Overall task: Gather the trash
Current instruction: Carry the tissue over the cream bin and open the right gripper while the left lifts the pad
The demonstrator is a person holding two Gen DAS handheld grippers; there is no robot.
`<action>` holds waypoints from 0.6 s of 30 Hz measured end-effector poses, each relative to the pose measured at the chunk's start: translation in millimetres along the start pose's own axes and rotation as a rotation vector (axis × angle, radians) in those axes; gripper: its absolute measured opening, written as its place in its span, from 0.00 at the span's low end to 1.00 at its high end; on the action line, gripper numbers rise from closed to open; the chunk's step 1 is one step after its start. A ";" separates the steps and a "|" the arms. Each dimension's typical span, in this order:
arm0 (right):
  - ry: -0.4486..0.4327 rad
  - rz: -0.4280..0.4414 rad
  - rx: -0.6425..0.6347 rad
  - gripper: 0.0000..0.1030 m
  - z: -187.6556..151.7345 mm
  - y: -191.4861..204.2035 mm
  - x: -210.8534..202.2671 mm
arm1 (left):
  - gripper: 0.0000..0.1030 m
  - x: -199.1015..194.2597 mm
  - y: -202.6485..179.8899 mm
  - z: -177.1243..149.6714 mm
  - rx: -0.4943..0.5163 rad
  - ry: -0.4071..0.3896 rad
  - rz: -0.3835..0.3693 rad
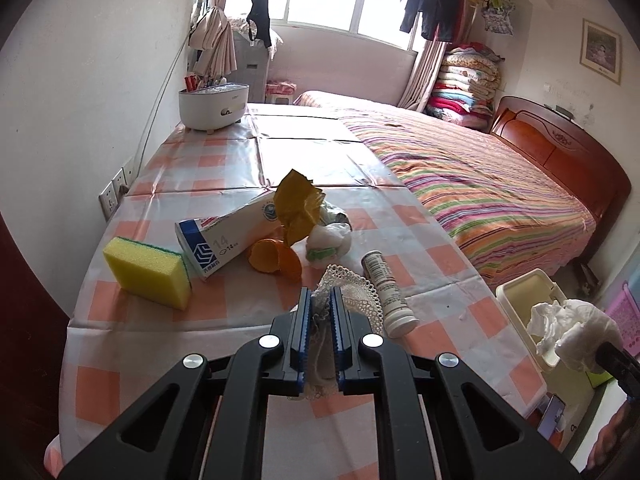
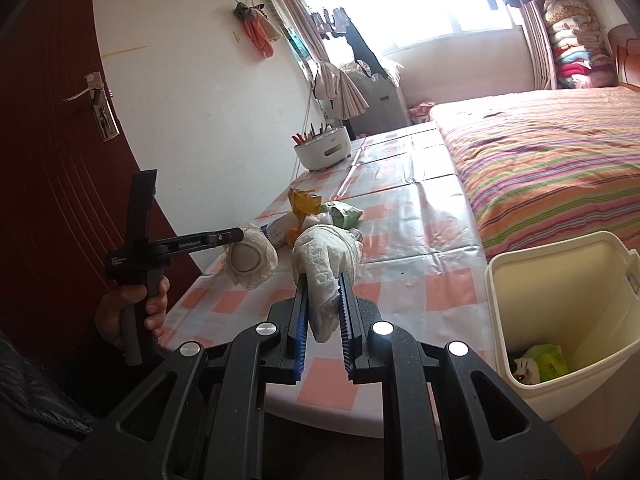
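both grippers are loaded: the left gripper (image 1: 320, 312) is clamped on a lace-edged pad (image 1: 352, 292) lifted above the checked table (image 1: 440, 300), and the right gripper (image 2: 325, 292) is pinched on a crumpled tissue (image 2: 324, 256) just beside the cream bin (image 2: 560, 280). some wrappers already lie in that bin – yet the carton (image 1: 224, 236), orange peel (image 1: 276, 258), yellow wrapper (image 1: 298, 204) and pill bottle (image 1: 388, 292) seem still to collect, so the job looks roughly at its middle.

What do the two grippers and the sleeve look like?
Both the left gripper and right gripper are matte black with angular cut-out arms, round silver bolts and blue ribbed pads. The left carries small white lettering. The sleeve is dark and quilted.
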State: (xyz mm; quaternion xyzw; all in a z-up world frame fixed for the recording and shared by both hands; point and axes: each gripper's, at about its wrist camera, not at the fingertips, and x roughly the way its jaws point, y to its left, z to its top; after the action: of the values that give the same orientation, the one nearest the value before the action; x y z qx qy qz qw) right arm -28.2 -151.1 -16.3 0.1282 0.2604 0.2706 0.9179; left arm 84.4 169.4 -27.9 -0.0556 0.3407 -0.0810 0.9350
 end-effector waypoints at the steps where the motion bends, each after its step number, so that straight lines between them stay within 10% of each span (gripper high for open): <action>1: -0.001 -0.006 0.006 0.13 -1.0 -2.2 -1.4 | 0.09 -0.9 -4.3 0.1 0.005 -0.002 -0.005; 18: -0.050 -0.197 0.100 0.13 -6.1 -66.8 -30.1 | 0.09 -3.5 -91.5 4.2 0.131 0.010 -0.160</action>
State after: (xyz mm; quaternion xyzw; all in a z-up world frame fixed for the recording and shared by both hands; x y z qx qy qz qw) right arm -24.4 -222.3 -34.2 0.1544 0.2620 0.1625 0.9387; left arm 74.1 80.6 -8.0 -0.0209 0.3341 -0.1779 0.9254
